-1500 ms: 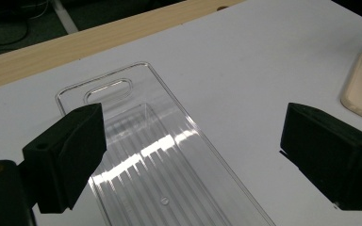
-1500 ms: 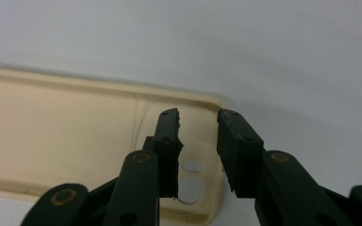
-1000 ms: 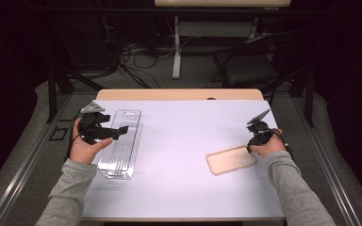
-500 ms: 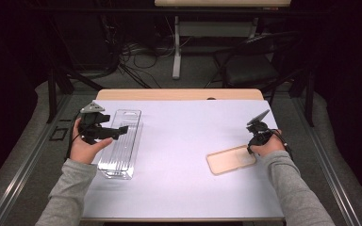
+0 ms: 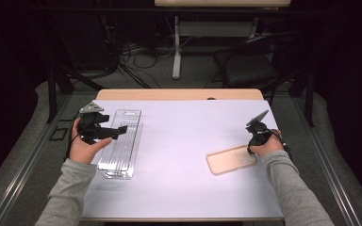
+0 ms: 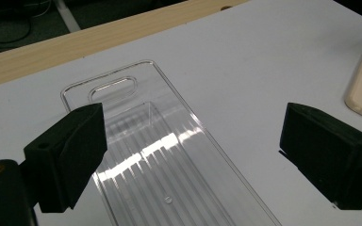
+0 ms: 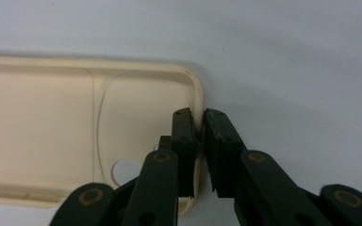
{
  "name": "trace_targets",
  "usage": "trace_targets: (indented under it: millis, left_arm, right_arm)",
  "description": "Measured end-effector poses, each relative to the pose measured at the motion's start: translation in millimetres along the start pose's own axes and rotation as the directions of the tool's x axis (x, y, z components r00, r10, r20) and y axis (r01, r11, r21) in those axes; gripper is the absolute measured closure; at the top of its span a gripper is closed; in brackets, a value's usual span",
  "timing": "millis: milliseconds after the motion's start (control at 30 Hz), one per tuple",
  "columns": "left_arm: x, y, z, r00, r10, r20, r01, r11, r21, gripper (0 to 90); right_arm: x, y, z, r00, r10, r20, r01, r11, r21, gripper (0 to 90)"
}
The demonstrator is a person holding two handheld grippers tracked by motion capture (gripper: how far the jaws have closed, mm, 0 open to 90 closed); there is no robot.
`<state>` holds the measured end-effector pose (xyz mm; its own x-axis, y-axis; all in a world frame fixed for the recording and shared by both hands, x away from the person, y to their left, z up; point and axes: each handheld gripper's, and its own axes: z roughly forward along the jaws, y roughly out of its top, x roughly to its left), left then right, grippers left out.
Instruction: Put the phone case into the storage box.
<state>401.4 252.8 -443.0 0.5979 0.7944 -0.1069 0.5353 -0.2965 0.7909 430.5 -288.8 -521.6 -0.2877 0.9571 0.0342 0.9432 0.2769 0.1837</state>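
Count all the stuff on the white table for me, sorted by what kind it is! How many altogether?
Clear plastic tray: 1
Cream phone case: 1
Black grippers held in hands: 2, the left gripper and the right gripper
Total: 4

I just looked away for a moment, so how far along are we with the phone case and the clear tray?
Done: the right gripper has just closed its jaws on the side wall of the beige phone case. In hand: that grip, with the case flat on the table. The left gripper hovers open over the clear plastic tray, not gripping it. Left: lifting the case, probably toward the tray.
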Motion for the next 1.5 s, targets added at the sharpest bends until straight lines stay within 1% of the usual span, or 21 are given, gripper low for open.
trace_targets:
  millis: [33,167,200,333,367,667,700,733,833,867,900,933,967,1100,1133,1200,1233,1267,1300,1400,1500]
  left_arm:
    - [0.1,0.0,0.0,1.0000,0.000,0.000,0.000,1.0000,0.000,8.2]
    - [0.1,0.0,-0.1,1.0000,-0.001,0.000,0.001,1.0000,-0.001,8.2]
    - [0.1,0.0,-0.1,1.0000,-0.001,0.000,0.001,1.0000,-0.001,8.2]
    - [0.3,0.0,-0.2,1.0000,-0.001,-0.002,0.001,1.0000,-0.003,8.2]
    - [0.2,0.0,-0.1,1.0000,-0.001,-0.002,0.001,1.0000,-0.003,8.2]
    - [0.2,0.0,-0.4,1.0000,-0.001,-0.002,0.001,1.0000,-0.005,8.2]
    - [0.2,0.0,-0.3,1.0000,-0.001,-0.002,0.001,1.0000,-0.004,8.2]
    - [0.2,0.0,-0.3,1.0000,0.000,-0.001,0.000,1.0000,-0.004,8.2]
    - [0.3,0.1,-0.2,1.0000,0.000,-0.001,0.000,1.0000,-0.003,8.2]
    - [0.3,0.0,-0.2,1.0000,0.000,-0.001,0.000,1.0000,-0.003,8.2]
    - [0.3,0.0,-0.3,1.0000,0.000,-0.002,0.000,1.0000,-0.003,8.2]
    - [0.3,0.0,-0.3,1.0000,-0.001,-0.001,0.001,1.0000,-0.003,8.2]
    - [0.3,0.0,-0.3,1.0000,-0.002,-0.001,0.002,1.0000,-0.004,8.2]
    - [0.0,0.1,-0.2,1.0000,-0.001,-0.002,0.001,1.0000,-0.003,8.2]
    - [-0.1,0.1,-0.2,1.0000,-0.001,-0.001,0.001,1.0000,-0.003,8.2]
    - [-0.1,0.1,0.0,1.0000,-0.001,-0.002,0.001,1.0000,-0.002,8.2]
    - [0.0,0.1,0.0,1.0000,-0.002,-0.002,0.002,1.0000,-0.002,8.2]
    - [0.1,0.1,-0.1,1.0000,-0.001,-0.003,0.001,1.0000,-0.002,8.2]
    - [0.2,0.1,-0.1,1.0000,-0.001,-0.003,0.001,1.0000,-0.002,8.2]
    - [0.3,0.0,0.0,1.0000,-0.001,-0.003,0.001,1.0000,-0.003,8.2]
    - [0.0,0.0,0.2,1.0000,-0.001,-0.003,0.001,1.0000,0.000,8.2]
  right_arm:
    - [0.4,-0.2,0.6,1.0000,0.003,0.007,-0.003,1.000,-0.008,84.3]
    - [0.4,-0.1,0.9,0.9999,0.012,0.008,-0.012,1.000,-0.008,85.8]
    - [-0.4,-0.6,2.0,0.9999,0.012,-0.004,-0.012,1.000,-0.027,86.0]
    - [-0.1,-0.1,0.7,0.9999,0.015,0.007,-0.015,1.000,-0.007,86.3]
    - [-0.2,-0.6,2.0,0.9999,0.016,-0.002,-0.016,1.000,-0.026,86.4]
    - [0.2,-0.4,1.9,0.9997,0.023,0.002,-0.023,0.999,-0.024,86.8]
    - [0.0,-0.1,1.1,0.9998,0.021,0.005,-0.021,1.000,-0.013,86.8]
    - [0.2,-0.4,1.8,0.9997,0.024,0.002,-0.024,0.999,-0.024,86.8]
    - [0.3,-0.2,1.1,0.9997,0.024,0.006,-0.024,1.000,-0.016,86.9]
    - [0.3,-0.4,1.6,0.9997,0.025,0.004,-0.025,0.999,-0.023,87.0]
    - [0.6,-0.4,1.0,0.9997,0.025,0.009,-0.025,1.000,-0.020,87.0]
    - [1.4,-0.3,0.4,0.9993,0.035,0.013,-0.034,0.999,-0.009,87.0]
    - [1.2,-0.2,0.2,0.9994,0.032,0.014,-0.032,0.999,-0.008,87.1]
    - [0.6,-0.2,-0.4,0.9996,0.025,0.014,-0.025,1.000,-0.014,87.1]
    - [0.5,-0.7,0.4,0.9996,0.026,0.008,-0.025,0.999,-0.030,87.2]
    - [0.5,-0.6,-0.8,0.9996,0.026,0.010,-0.025,0.999,-0.021,87.2]
    - [1.0,-0.9,-1.2,0.9994,0.034,0.010,-0.034,0.999,-0.020,87.3]
    - [1.2,-1.2,-1.2,0.9993,0.036,0.009,-0.036,0.999,-0.030,87.4]
    - [0.8,-1.2,-1.3,0.9996,0.027,0.010,-0.027,0.999,-0.038,87.4]
    - [0.7,-1.5,-3.5,0.9995,0.021,0.022,-0.020,1.000,-0.021,87.6]
    - [0.1,-2.2,-3.6,0.9996,0.024,0.010,-0.024,0.999,-0.030,87.7]
